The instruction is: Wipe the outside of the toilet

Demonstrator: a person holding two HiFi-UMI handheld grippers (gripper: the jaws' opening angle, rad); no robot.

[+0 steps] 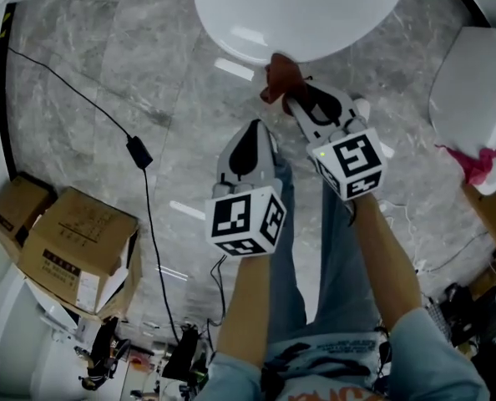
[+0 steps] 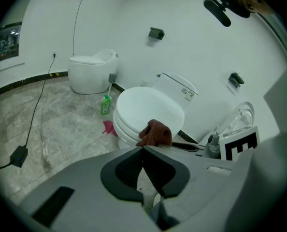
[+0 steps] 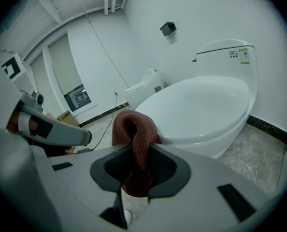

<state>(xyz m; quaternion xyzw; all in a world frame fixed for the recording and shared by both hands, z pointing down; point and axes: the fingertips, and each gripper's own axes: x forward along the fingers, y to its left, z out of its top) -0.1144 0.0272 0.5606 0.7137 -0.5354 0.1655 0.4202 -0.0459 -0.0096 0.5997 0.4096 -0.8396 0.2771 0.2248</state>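
Right claw (image 3: 136, 146) pinches my brown cloth (image 3: 133, 124) at the toilet (image 1: 298, 7) front; my left claw (image 2: 143, 150) sits closed, empty.

Left gripper (image 1: 252, 125) and right gripper (image 1: 286, 100): grey shells, black pads (image 3: 164, 168). Left cube (image 1: 246, 220) and right cube (image 1: 353, 164) were white with black square markers; green light (image 1: 321, 152) on the right one. Person wore blue jeans (image 1: 336, 257) and pale blue sleeves (image 1: 436, 357).
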